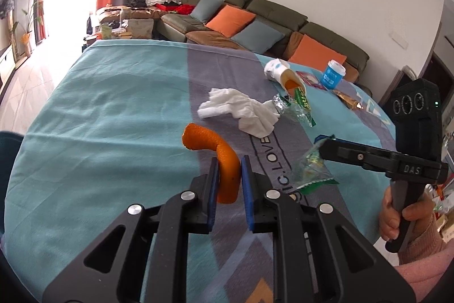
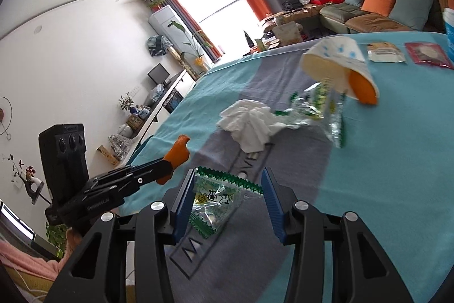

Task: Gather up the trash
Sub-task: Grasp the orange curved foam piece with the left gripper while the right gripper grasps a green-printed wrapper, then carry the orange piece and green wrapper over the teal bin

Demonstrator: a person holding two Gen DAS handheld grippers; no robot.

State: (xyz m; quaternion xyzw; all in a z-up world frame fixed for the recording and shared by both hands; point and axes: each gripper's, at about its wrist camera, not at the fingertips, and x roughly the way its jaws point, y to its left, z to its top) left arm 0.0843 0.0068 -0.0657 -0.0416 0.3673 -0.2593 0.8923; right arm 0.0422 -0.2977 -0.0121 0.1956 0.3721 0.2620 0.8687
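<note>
Between left claw (image 1: 229, 161) pads: orange peel (image 1: 224, 161).

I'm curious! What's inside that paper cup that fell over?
Inside the tipped paper cup, an orange peel sits at the mouth, and a green wrapper pokes out. Deeper inside is hidden.

Olive sofa (image 1: 283, 16) with orange cushions (image 1: 230, 20) beyond table.

— What did we see of our left gripper (image 1: 229, 175)?
— Black linkage arms, round silver screws, blue ribbed pads.
— And at the right edge?
— Our right gripper (image 1: 323, 145), black, lettered "DAS", with a pink knitted sleeve (image 1: 420, 263) beneath.
</note>
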